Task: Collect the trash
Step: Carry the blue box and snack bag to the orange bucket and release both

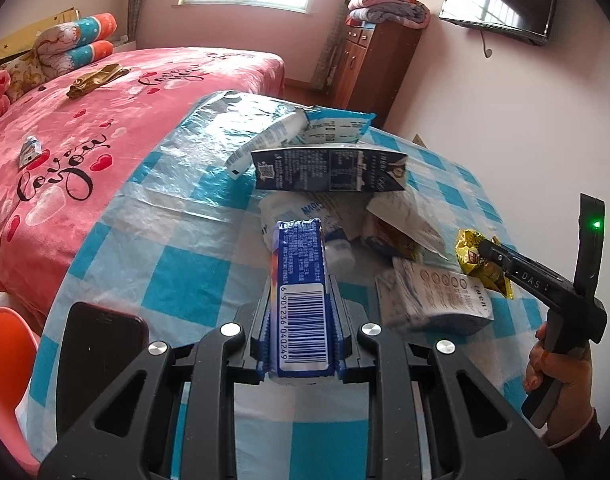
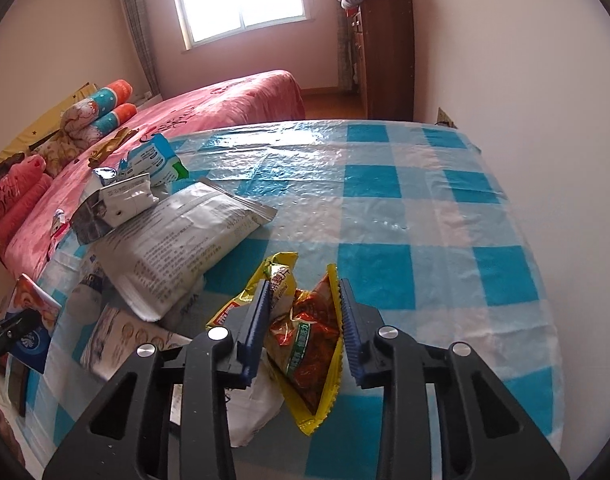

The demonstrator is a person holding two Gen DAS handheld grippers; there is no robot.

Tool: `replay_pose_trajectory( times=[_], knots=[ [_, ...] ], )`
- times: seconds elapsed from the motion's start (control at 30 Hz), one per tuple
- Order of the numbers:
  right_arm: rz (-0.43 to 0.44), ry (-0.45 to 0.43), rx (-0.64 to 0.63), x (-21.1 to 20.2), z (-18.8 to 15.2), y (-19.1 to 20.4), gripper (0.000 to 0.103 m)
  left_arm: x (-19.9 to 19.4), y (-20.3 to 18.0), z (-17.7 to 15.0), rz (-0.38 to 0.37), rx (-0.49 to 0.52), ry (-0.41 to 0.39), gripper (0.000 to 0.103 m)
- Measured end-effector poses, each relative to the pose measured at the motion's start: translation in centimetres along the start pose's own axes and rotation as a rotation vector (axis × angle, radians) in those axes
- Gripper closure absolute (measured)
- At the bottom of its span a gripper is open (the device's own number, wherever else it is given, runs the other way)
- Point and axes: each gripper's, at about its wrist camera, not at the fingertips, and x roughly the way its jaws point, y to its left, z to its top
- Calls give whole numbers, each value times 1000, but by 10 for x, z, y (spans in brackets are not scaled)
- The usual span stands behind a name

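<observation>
A wide bed under a pink fleece blanket with black script and red hearts (image 1: 117,120) fills the left side, just beside the table covered in a glossy blue-and-white checked plastic cloth (image 1: 177,264). A dark wooden cabinet (image 1: 369,64) stands behind by the wall, with a folded blanket (image 1: 389,8) on top. On the cloth lies a heap of trash: a large white printed pouch (image 2: 177,248) leaning over a dark blue milk carton (image 1: 329,170), and a crushed white carton (image 1: 437,296) nearest the right gripper. A black phone (image 1: 101,344) lies at the table's near left edge. The left gripper (image 1: 303,320) is clamped tight on a long blue barcoded wrapper (image 1: 303,280). The right gripper (image 2: 305,320) pinches a yellow-and-red crinkled snack packet (image 2: 305,336), lifted off the cloth.
</observation>
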Motion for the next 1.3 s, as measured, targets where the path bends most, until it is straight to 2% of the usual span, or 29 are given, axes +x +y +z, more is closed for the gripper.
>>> replay_pose_trajectory(
  times=[0.13, 0.4, 0.73, 0.9, 1.1, 1.3],
  knots=[
    [-20, -22, -7, -18, -7, 0, 69, -8, -4, -5, -13, 13, -1, 78],
    [-3, -59, 10, -54, -15, 0, 70, -25, -9, -14, -34, 31, -9, 78],
    [110, -74, -17, -85, -19, 39, 71, -55, 4, -18, -35, 16, -62, 78],
    [200, -64, -65, -91, -12, 77, 71, -72, 23, -18, -16, -12, -93, 78],
    [338, -50, -162, -99, -3, 146, 71, -98, 67, -23, 39, -82, -138, 78],
    [505, 16, -297, -93, -2, 243, 71, -127, 133, -37, 165, -179, -181, 78]
  ],
)
